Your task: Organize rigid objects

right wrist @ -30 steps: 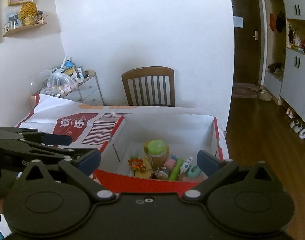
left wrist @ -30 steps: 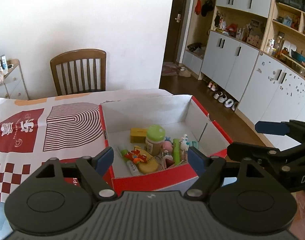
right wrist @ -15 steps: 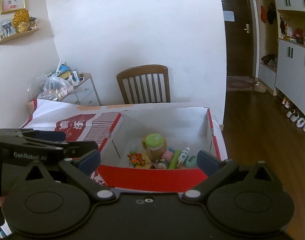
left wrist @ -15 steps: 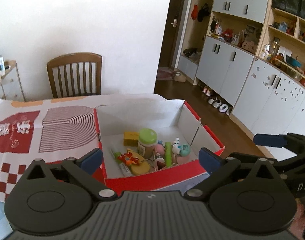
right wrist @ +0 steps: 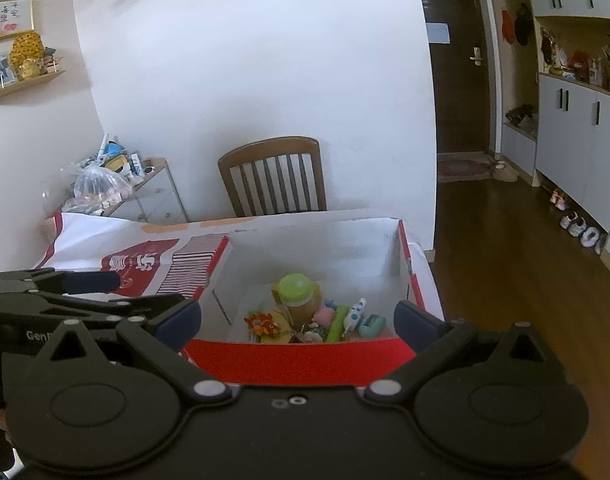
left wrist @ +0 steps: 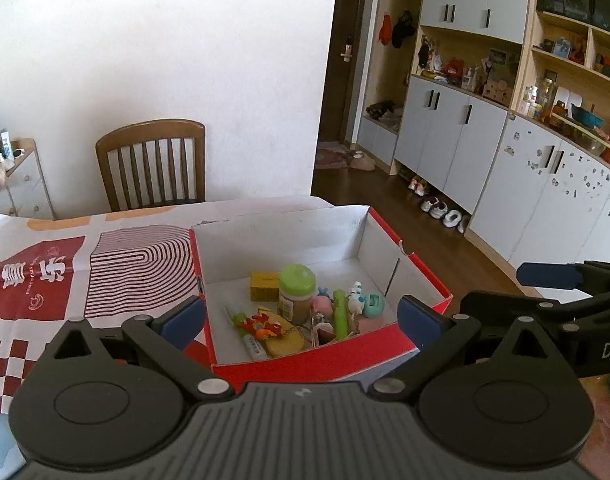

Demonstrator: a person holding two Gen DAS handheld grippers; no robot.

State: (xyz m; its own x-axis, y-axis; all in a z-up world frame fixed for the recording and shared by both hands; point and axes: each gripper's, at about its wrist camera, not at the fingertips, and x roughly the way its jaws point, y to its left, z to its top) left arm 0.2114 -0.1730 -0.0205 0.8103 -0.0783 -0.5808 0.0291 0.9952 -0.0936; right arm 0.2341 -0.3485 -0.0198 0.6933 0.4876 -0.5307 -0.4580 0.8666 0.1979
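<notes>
Both poised short of the red box on the worktop. Left hand-held gripper just spread wide, nothing between; right hand-held gripper released too. Green-lidded jar upright inside, dead ahead and below, roughly equally near both.

- Box: red outside, white inside.
- Jar: lime-green lid.
- Cloth, left of frame: red-and-white stripes and checks.
- Chair: brown wood.
</notes>
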